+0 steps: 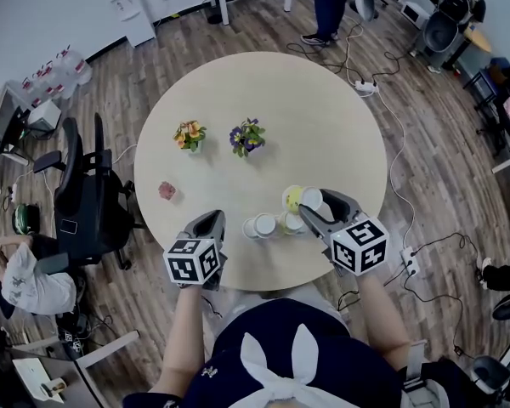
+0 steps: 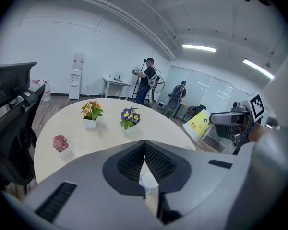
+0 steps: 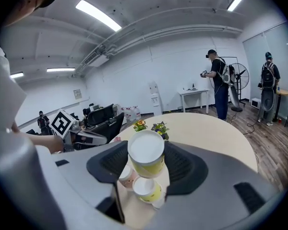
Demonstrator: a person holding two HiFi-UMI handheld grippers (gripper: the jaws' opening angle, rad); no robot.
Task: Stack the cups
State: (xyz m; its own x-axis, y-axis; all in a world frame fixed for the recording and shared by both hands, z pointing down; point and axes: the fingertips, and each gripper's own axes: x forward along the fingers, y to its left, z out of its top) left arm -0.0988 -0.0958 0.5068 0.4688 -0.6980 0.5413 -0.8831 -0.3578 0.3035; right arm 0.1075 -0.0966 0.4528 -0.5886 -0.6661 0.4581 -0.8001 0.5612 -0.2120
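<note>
A yellow paper cup [image 1: 297, 198] [image 3: 146, 156] is raised above the table's near edge, with my right gripper [image 1: 316, 207] [image 3: 145, 150] shut on it. Its white bottom faces the right gripper view's camera. Below it on the round table [image 1: 323, 117] stand several cups close together: a yellow one [image 3: 146, 189] [image 1: 290, 223], a pinkish one [image 3: 125, 174] and a white one [image 1: 262, 225]. My left gripper [image 1: 214, 221] [image 2: 144, 143] is shut and holds nothing, just left of the cups. A white cup [image 2: 147, 182] shows below its jaws. In the left gripper view the held cup [image 2: 200, 123] is at the right.
Two small flower pots, orange [image 1: 189, 134] and purple [image 1: 247, 137], stand mid-table, and a small pink plant [image 1: 167, 191] sits near the left rim. A black office chair [image 1: 83, 195] is left of the table. People stand at the room's far side [image 1: 327, 7].
</note>
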